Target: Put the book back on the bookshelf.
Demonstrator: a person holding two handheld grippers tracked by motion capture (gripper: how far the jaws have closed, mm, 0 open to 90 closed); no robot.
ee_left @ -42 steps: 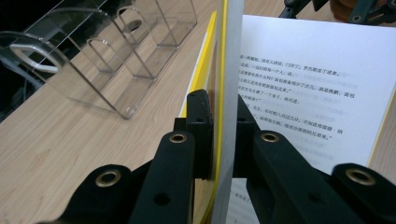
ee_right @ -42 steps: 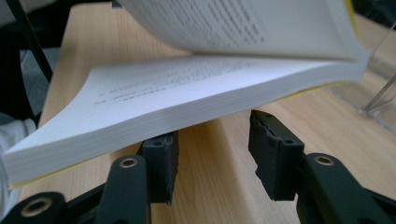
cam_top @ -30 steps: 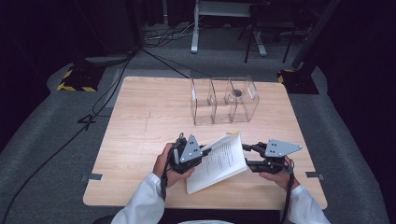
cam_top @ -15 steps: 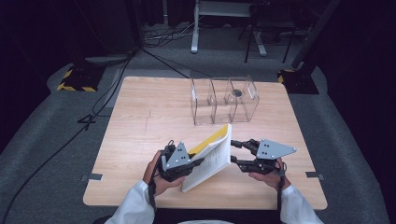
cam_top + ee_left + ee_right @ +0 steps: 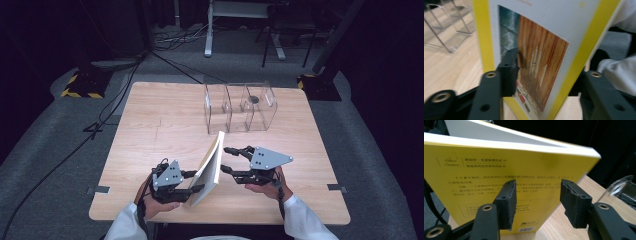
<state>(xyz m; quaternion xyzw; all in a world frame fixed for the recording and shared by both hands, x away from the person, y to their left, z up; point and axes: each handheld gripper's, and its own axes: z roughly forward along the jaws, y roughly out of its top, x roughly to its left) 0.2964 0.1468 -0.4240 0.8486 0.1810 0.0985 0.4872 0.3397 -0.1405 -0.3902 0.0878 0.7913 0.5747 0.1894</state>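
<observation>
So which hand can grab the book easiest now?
Probably left. The left gripper, jaws just opening, straddles the book by its edge; the right gripper, also just opening, only faces its yellow back cover.

Book (image 5: pixel 210 167) stands on edge, tilted, right btwn my two tongs, so no straight path from one hand to the other; it's a wall across the near middle of the table (image 5: pixel 150 125). My left tong (image 5: pixel 192 181) sits just beside its cover, jaws apart w/ the lower edge btwn them. Right tong (image 5: pixel 231 159) is near the back cover, jaws apart, small gap left. Clear rack (image 5: pixel 240 107) blocks the far middle, just beyond the book's top. Wide bare wood on the far left, and a strip at the right edge.
</observation>
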